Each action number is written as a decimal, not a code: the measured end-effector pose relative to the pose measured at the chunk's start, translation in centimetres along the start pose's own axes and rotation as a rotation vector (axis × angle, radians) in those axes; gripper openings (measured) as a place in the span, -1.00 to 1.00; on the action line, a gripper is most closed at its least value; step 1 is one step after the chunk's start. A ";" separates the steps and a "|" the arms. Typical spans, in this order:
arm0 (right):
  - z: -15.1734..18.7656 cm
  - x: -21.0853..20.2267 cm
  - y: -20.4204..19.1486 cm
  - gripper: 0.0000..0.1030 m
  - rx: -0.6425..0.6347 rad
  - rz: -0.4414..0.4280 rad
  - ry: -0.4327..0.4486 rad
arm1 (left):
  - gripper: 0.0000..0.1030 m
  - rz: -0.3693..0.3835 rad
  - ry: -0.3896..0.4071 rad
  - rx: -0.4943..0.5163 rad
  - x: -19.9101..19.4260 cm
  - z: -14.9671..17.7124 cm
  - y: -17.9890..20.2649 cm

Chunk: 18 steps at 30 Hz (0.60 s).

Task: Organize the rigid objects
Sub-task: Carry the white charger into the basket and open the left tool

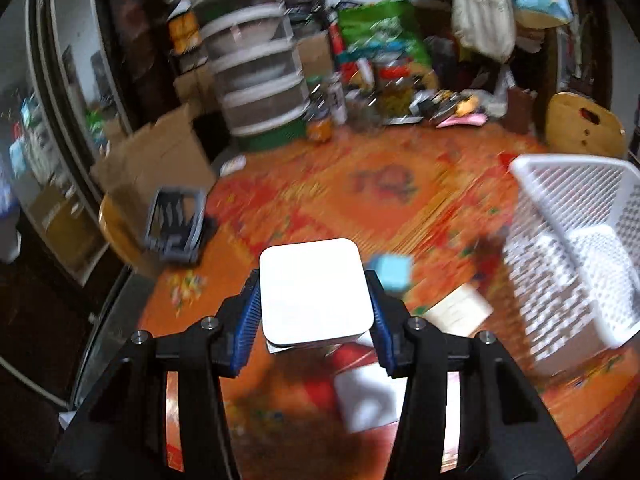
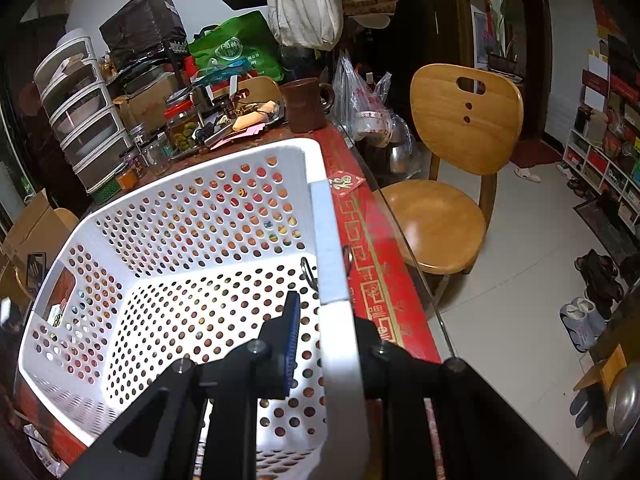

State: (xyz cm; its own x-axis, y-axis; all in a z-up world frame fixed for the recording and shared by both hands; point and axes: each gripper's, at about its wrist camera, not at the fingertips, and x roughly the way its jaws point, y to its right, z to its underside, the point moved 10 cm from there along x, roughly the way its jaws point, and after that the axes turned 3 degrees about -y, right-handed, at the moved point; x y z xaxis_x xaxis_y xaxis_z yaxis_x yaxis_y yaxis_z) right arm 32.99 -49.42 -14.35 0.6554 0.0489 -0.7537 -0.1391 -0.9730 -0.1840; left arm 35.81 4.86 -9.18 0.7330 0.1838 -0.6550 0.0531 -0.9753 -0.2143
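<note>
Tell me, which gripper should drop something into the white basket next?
Probably the left gripper: it holds a white box beside the basket. The right gripper grips the basket's rim.

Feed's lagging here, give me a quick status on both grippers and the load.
Left gripper shut on white box, lifted above the table. Right gripper clamped on basket rim. Basket looks empty. Blue cube and papers lie between box and basket.

- The left wrist view is smeared by motion: the orange cloth (image 1: 360,200) shows no clear pattern.
- The small blue box (image 1: 391,276) is blurred and partly behind a finger.
- The white basket (image 1: 576,248) is cut off at the right edge.
- The right gripper's (image 2: 325,336) outer finger is hidden behind the basket's (image 2: 192,240) wall.
</note>
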 end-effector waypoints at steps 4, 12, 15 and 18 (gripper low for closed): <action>0.0 -0.1 0.1 -0.68 -0.003 0.005 -0.002 | -0.11 0.032 0.040 0.061 -2.8 -3.6 4.7; 0.1 -0.2 0.1 -0.68 -0.002 0.006 -0.001 | -0.11 0.093 0.030 0.220 -5.2 -6.4 16.0; 0.2 -0.2 0.1 -0.68 -0.001 0.004 -0.003 | -0.11 0.108 0.006 0.272 -4.8 -5.8 19.6; 0.2 -0.2 0.1 -0.68 -0.002 0.004 -0.003 | -0.11 0.122 -0.022 0.300 -4.0 -5.0 21.8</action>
State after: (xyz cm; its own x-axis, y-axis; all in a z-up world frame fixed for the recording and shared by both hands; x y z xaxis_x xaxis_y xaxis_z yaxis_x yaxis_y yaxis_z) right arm 32.73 -49.50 -14.36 0.6525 0.0460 -0.7564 -0.1401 -0.9736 -0.1800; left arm 37.41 -17.76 -7.56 0.7062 0.0734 -0.7042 -0.2395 -0.9112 -0.3352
